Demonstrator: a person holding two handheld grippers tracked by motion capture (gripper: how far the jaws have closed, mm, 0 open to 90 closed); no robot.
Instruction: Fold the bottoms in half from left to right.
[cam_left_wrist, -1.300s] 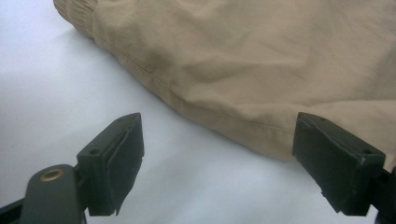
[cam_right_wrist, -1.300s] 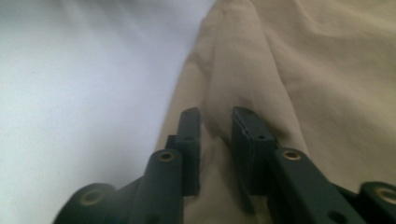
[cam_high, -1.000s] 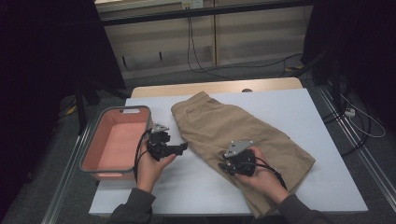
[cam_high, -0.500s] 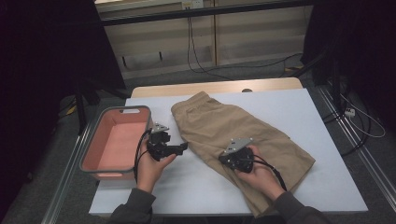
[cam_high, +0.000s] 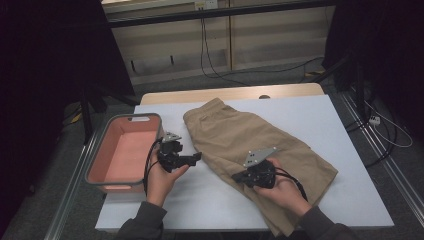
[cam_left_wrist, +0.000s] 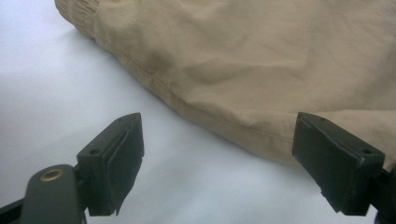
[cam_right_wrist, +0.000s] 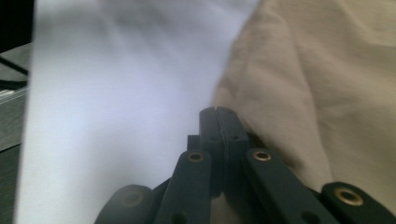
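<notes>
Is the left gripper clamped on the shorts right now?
No: the left gripper stands open over the white table, the shorts just beyond its pads.

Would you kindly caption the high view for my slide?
Left gripper open beside a pink bin; right gripper shut at the edge of tan shorts.

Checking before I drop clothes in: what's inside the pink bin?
The pink bin shows a bare pink floor; the strip behind its near wall is hidden from the high view.
</notes>
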